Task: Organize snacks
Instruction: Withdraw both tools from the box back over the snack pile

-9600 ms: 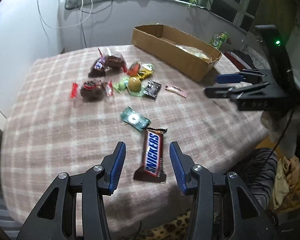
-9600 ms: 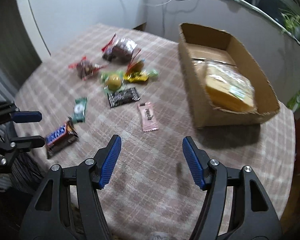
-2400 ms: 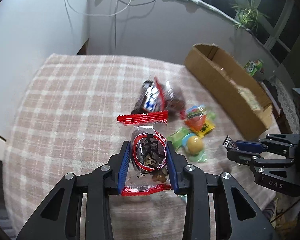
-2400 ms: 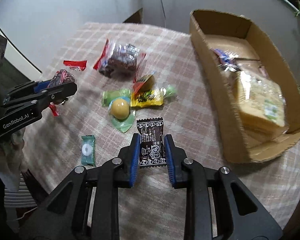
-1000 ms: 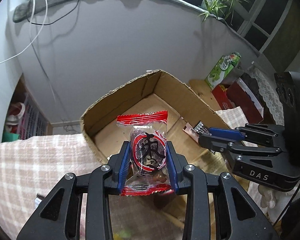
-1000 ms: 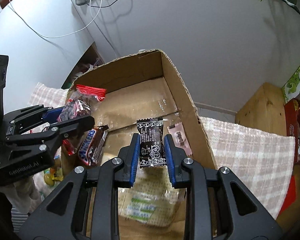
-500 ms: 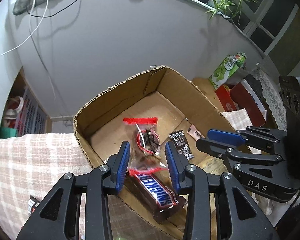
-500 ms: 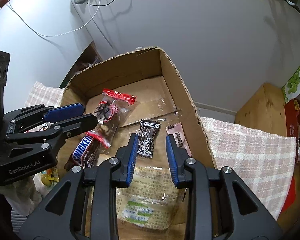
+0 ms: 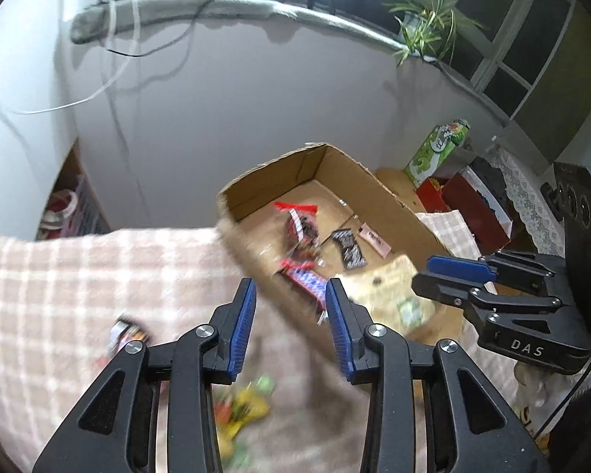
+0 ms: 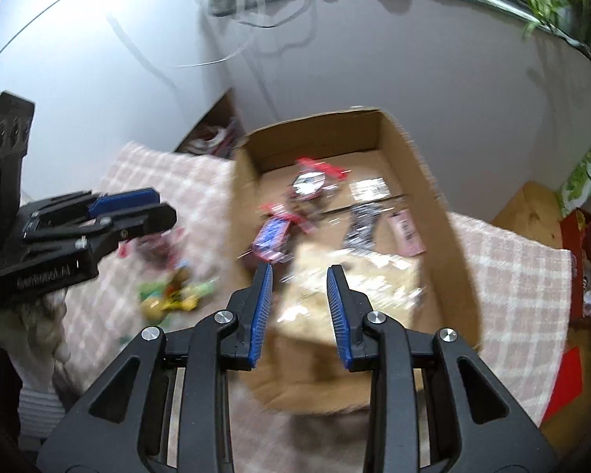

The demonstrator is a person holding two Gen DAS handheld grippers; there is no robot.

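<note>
The cardboard box (image 9: 295, 169) (image 10: 315, 134) stands at the far edge of the table. In it lie a red-ended wrapped snack (image 9: 301, 228) (image 10: 313, 185), a black packet (image 9: 348, 252) (image 10: 362, 224), a pink packet (image 9: 374, 238), a Snickers bar (image 9: 305, 280) (image 10: 274, 236) and a pale bag (image 10: 354, 283). My left gripper (image 9: 290, 295) is open and empty, over the box's near left wall. My right gripper (image 10: 299, 276) is open and empty above the pale bag. Each shows in the other's view, the right gripper (image 9: 453, 272) and the left gripper (image 10: 138, 209).
Loose yellow and green sweets (image 9: 244, 406) (image 10: 173, 291) and a dark wrapped snack (image 9: 126, 335) lie blurred on the plaid tablecloth (image 9: 59, 276) left of the box. A green carton (image 9: 437, 149) and red boxes stand beyond the box. A grey wall with cables is behind.
Both grippers let go of their snacks, which now lie in the box. Since then both have drawn back and risen from the box, so more of the table shows.
</note>
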